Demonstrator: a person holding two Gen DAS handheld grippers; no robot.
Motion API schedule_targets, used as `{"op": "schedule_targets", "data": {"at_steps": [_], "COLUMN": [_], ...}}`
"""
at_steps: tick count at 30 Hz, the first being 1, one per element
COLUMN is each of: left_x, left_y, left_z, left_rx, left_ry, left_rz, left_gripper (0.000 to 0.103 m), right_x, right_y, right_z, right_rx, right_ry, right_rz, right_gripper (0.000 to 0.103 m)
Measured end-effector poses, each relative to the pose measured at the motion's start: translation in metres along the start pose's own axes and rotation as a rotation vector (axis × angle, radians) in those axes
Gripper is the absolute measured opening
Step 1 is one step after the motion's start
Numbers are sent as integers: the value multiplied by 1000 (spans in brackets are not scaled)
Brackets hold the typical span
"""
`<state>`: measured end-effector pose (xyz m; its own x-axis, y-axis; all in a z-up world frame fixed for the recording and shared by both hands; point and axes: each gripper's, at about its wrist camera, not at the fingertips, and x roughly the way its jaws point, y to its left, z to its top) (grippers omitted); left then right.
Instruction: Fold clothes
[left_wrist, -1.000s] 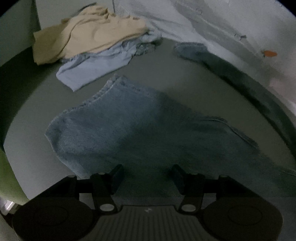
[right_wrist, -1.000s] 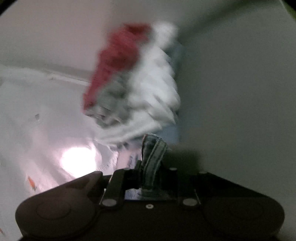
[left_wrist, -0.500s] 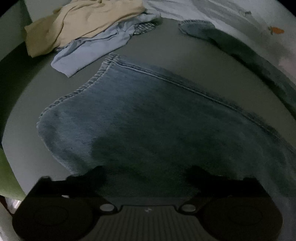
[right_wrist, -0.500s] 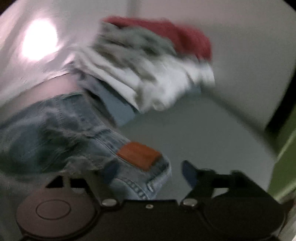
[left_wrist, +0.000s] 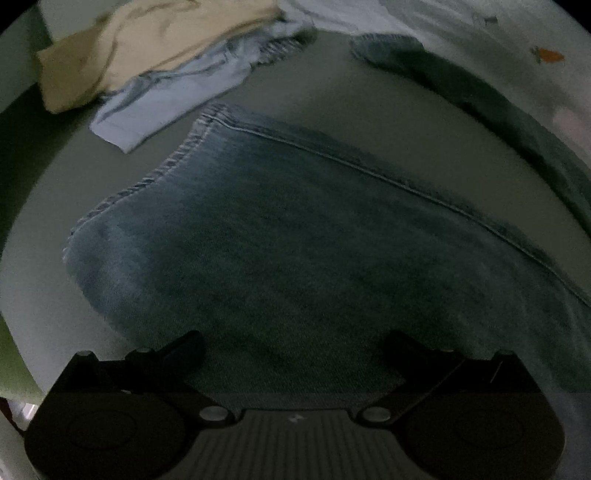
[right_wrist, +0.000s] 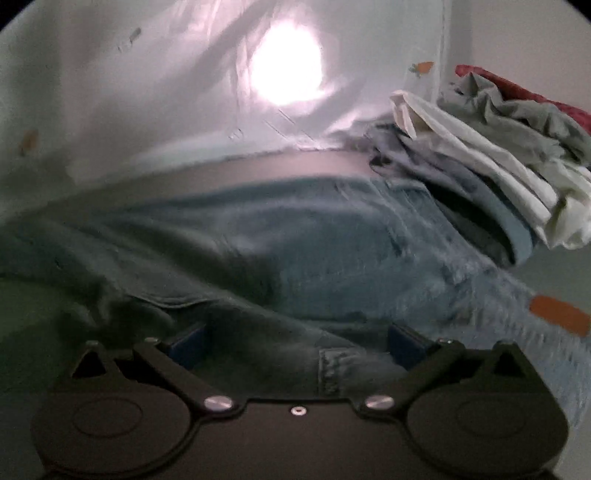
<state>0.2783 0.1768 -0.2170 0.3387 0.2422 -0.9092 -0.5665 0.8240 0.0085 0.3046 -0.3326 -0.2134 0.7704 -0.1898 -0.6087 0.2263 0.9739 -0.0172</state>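
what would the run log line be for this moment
task: fold clothes | left gripper: open over blue denim jeans | right gripper: open at waistband | jeans: flat on grey table

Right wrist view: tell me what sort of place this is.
Probably a home laundry-folding spot: jeans spread on a grey table, a stack of folded clothes beside them, a plastic-covered wall behind.

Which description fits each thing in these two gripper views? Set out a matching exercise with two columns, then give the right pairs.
Things:
1. jeans
2. tan garment
3. red cloth
4. left gripper

Descriptions:
A. on top of the folded stack
B. open, over denim
C. crumpled at the far left
D. spread flat on the grey table

Pairs: 1-D, 2-C, 3-A, 4-B
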Motion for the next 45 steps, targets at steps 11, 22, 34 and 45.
{"op": "schedule_targets", "data": {"at_steps": [11,22,34,45], "left_x": [6,79,168,14], "left_y": [22,-71,-144,-12], "left_z": [120,344,435,339], "left_rx": [66,326,331,242], "left_ry": [-113,-334,-247,-500], "left_rz": [-139,-269,-393,-473], "left_gripper": [103,86,13,13], "right_x": [6,6,17,17], "right_y": [5,8,4,3], "right_z": [-10,-10,-3,-3], "right_rx": [-13,-7,69,71], "right_ry": [-2,-2,14,13], "right_rz": [-43,-52,-56,-55], "right_gripper": [103,103,103,103]}}
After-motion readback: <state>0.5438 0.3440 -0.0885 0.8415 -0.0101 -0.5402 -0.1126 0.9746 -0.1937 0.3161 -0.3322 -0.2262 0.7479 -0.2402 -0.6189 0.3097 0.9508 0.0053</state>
